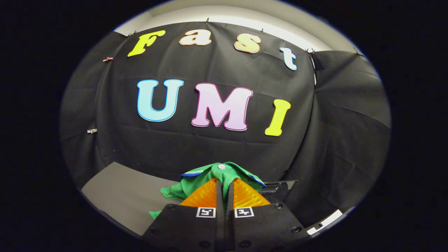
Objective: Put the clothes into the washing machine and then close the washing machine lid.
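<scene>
One garment: green shirt (224, 174), with blue trim at the collar edge and a silvery snap near the top fold.
Surface: grey tabletop (119, 190), seen below and to the left of the fingers, with part of the green cloth hanging down over it.
Room: black cloth wall (196, 143) behind and on both sides; pale ceiling strip above it; a few small clips along the cloth's edges.
Count: one shirt, one gripper (224, 189), two orange ribbed fingers (204, 194).
Gripper state: closed tight on the shirt, both fingers pressing a fold of green cloth with hardly a gap between them.
Shirt position: pinched between the fingertips, bunched over and just beyond them, draping to the left side.
Other: dark flat object (280, 187) just right of the fingers, behind the shirt; too little visible to tell what.
</scene>
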